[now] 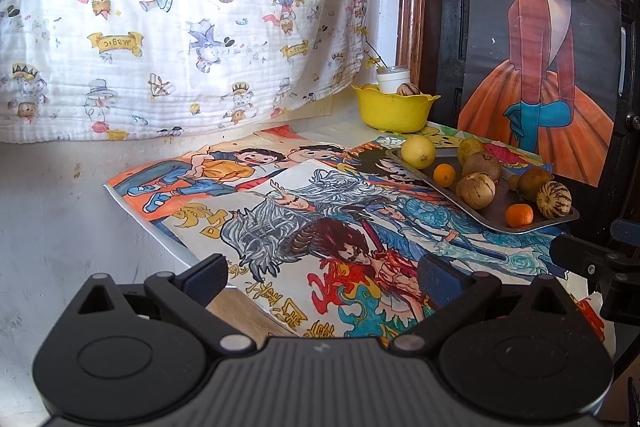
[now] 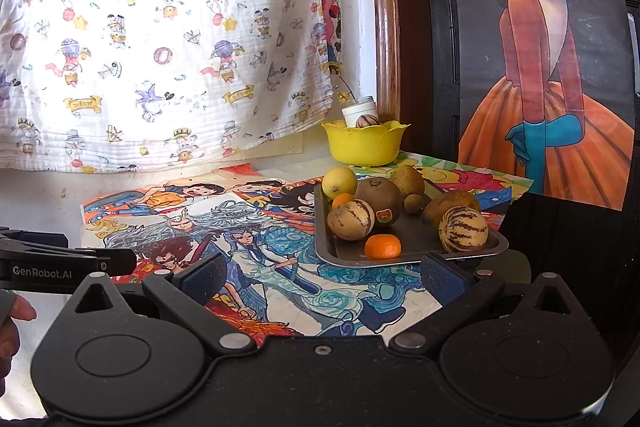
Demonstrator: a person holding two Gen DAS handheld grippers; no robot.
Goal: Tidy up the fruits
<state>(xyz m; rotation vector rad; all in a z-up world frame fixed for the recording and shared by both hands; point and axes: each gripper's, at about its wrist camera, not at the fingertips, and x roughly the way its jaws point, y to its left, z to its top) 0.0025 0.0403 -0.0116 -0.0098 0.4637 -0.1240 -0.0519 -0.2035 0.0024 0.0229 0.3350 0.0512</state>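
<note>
A metal tray (image 2: 404, 258) (image 1: 532, 227) at the right of the table holds several fruits: a lemon (image 2: 339, 182) (image 1: 417, 151), two small oranges (image 2: 382, 246) (image 1: 519, 215), striped pepino melons (image 2: 463, 229) (image 1: 553, 199) and brown kiwis (image 2: 378, 199). Behind it a yellow bowl (image 2: 365, 143) (image 1: 392, 111) holds one striped fruit (image 2: 367, 121). My right gripper (image 2: 322, 281) is open just short of the tray's near edge, nothing between its fingers. My left gripper (image 1: 322, 275) is open over the drawings, left of the tray, empty.
Coloured drawings (image 1: 304, 211) cover the tabletop. A white jar (image 2: 359, 111) stands behind the bowl. A patterned cloth (image 1: 180, 19) hangs on the wall; a poster (image 2: 548, 67) leans at the right. A hand (image 2: 12, 323) and the other gripper (image 2: 68, 263) show at the left.
</note>
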